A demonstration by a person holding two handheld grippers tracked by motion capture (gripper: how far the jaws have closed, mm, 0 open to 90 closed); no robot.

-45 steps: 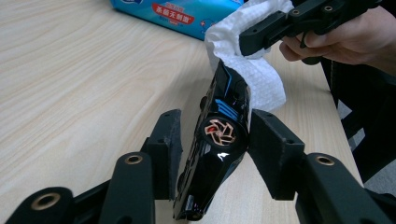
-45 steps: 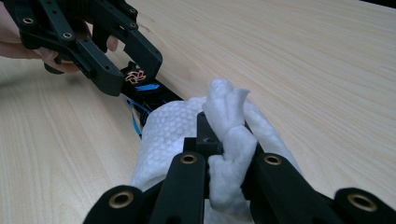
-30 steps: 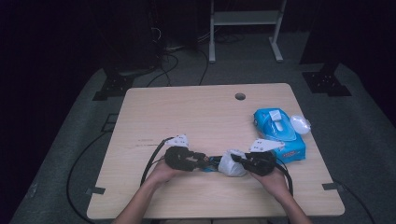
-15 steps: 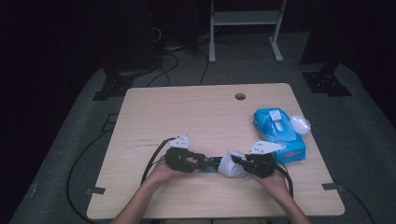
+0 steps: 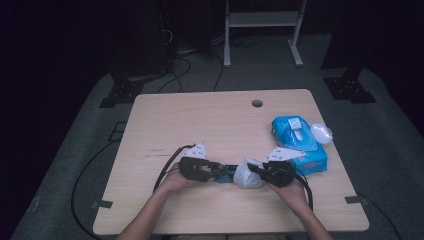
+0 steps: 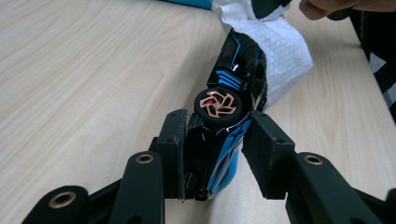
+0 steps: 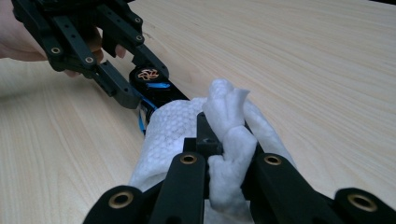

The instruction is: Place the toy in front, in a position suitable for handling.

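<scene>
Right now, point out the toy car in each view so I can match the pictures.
High view: the toy car lies low at centre, between the two grippers.
Left gripper view: the toy car stands at centre between the black jaws, a copper-spoked wheel facing the camera.
Right gripper view: the toy car sits upper left, beyond the wipe.
Shared landmark: the white wipe touching the car.

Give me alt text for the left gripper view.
A black-and-blue toy car, tipped on its side with a copper-spoked wheel facing the camera, sits between the left gripper's black jaws. A white wipe drapes its far end on the wooden table.
</scene>
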